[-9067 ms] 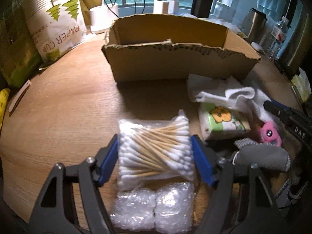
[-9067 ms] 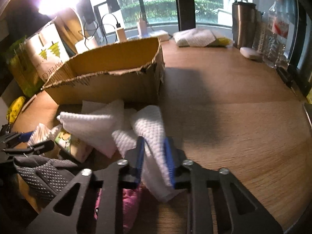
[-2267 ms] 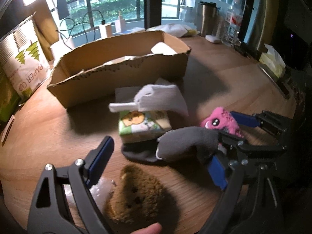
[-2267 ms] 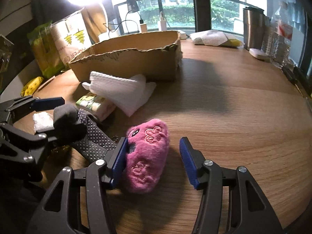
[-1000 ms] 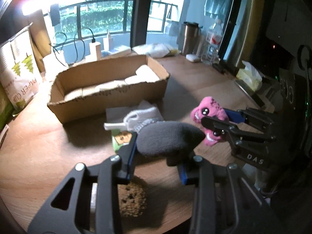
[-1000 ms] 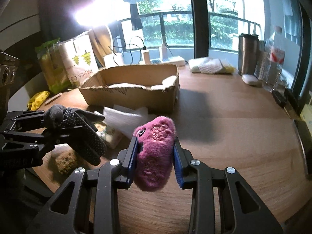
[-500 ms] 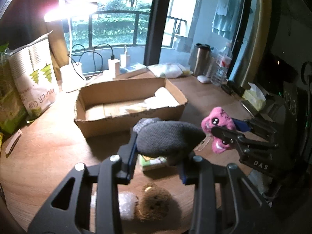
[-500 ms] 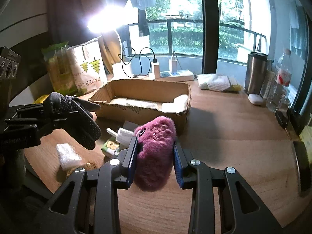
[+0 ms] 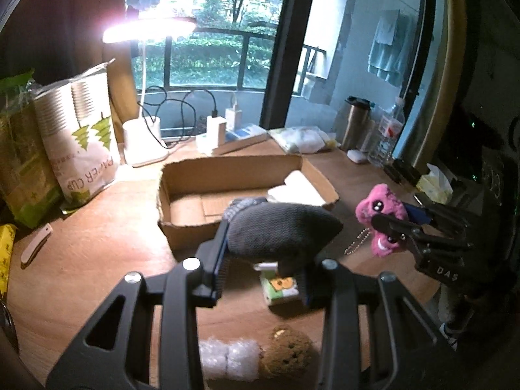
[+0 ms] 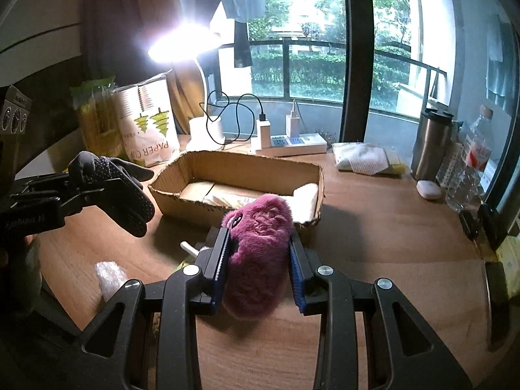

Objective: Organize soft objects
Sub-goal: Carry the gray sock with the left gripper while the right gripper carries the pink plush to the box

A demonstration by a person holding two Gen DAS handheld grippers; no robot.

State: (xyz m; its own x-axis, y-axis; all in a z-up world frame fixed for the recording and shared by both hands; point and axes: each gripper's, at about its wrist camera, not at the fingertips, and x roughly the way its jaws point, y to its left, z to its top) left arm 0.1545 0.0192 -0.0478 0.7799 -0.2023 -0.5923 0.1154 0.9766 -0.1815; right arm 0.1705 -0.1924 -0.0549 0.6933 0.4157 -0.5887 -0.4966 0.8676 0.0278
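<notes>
My left claw [image 9: 263,265] clamped tight on a dark grey dotted fabric glove [image 9: 279,232], my right claw [image 10: 258,265] part-closed, gripping a fluffy pink plush toy [image 10: 258,253], both above the wooden table [image 10: 390,243].

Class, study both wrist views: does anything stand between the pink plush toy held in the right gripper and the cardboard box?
Nothing visible does. The pink plush toy sits clamped in the right gripper, lifted before the open cardboard box, only air between.
</notes>
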